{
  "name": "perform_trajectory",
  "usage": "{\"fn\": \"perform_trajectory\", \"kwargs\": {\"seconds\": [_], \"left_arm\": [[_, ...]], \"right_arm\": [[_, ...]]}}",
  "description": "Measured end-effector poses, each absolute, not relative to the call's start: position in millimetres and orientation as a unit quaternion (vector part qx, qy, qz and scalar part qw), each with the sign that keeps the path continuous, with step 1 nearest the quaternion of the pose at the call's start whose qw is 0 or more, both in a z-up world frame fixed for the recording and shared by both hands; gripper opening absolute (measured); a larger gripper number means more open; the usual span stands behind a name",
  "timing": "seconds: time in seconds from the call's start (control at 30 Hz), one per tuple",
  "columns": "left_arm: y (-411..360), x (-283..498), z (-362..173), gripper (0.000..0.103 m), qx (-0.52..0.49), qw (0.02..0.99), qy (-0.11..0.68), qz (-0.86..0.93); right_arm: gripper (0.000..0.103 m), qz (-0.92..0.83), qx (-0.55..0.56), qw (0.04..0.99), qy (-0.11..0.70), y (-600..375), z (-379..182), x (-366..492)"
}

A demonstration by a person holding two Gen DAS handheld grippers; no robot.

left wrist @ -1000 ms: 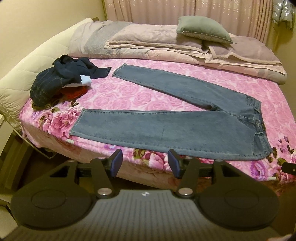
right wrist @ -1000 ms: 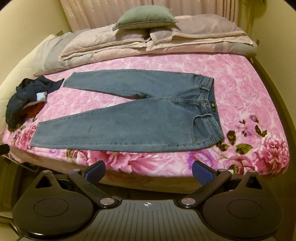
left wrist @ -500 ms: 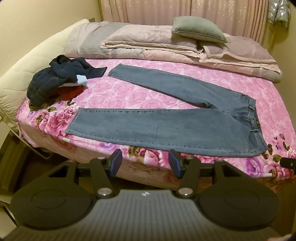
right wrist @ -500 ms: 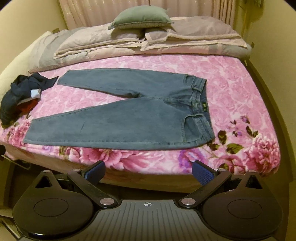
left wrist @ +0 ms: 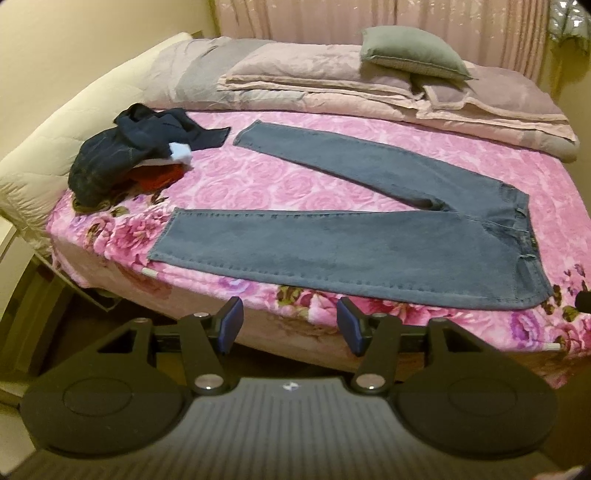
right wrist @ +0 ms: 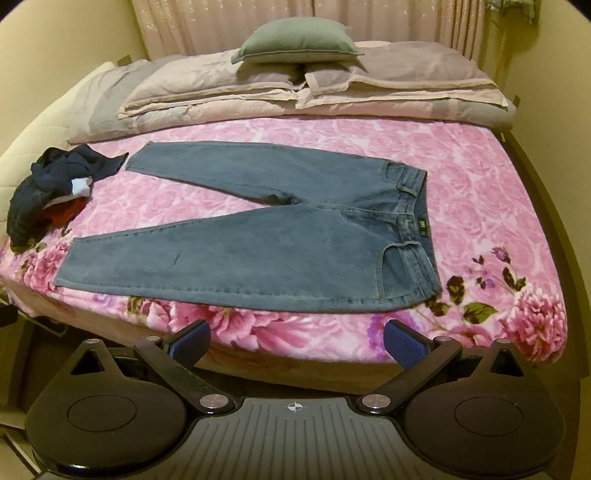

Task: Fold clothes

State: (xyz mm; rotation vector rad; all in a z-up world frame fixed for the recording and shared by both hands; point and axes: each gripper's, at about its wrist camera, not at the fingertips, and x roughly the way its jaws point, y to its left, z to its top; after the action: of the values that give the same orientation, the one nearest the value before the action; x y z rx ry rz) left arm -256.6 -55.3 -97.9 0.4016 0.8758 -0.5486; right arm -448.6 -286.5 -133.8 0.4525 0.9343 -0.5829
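Nothing on the bed had moved since a second before; both views had only slid a tiny bit, and the jeans lay just as they had.

Closest in, the left gripper (left wrist: 289, 325) hung off the near edge of the bed (left wrist: 295, 334), its blue pads partly apart and nothing between them. The right gripper (right wrist: 296, 345) hung there too, spread wider, also with nothing in it.

Just past both tools lay the jeans (left wrist: 369, 251), flat on the pink flowered blanket (left wrist: 236, 184). They touched neither tool. One leg ran along the near edge, straight ahead of the left gripper. The other leg slanted away toward the far left. The waist sat ahead and to the right of the left gripper, and ahead of the right gripper's right finger.

Farther off to the left sat a pile of dark clothes (left wrist: 129, 158) with something red and something white under it.

Farthest away were folded quilts (left wrist: 332, 81) with a green pillow (left wrist: 410, 51) on top, and curtains (left wrist: 443, 22) behind.
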Motion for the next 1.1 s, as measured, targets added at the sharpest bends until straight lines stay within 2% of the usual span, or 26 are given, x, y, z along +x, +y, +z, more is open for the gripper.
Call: {"fn": "perform_trajectory", "kwargs": {"seconds": [0.43,0.67,0.87,1.1], "left_arm": [[-30.9,-230.2,-99.1,0.054,0.166,0.870,0.423,-0.193],[-41.6,-202.6,-105.9,0.056,0.158,0.872,0.417,-0.203],[-90.9,-154.1,-109.7,0.056,0.169,0.864,0.396,-0.263],[-184.4,-82.7,-115.7,0.056,0.194,0.821,0.388,-0.372]], "right_arm": [[0.102,-0.225,0.200,0.835,0.460,-293.3,-146.5,-410.0],[0.102,-0.244,0.225,0.834,0.440,-326.7,-160.1,-409.6],[0.102,-0.303,0.226,0.838,0.393,-375.2,-158.5,-417.4],[0.102,-0.381,0.225,0.824,0.354,-417.2,-155.0,-405.0]]}}
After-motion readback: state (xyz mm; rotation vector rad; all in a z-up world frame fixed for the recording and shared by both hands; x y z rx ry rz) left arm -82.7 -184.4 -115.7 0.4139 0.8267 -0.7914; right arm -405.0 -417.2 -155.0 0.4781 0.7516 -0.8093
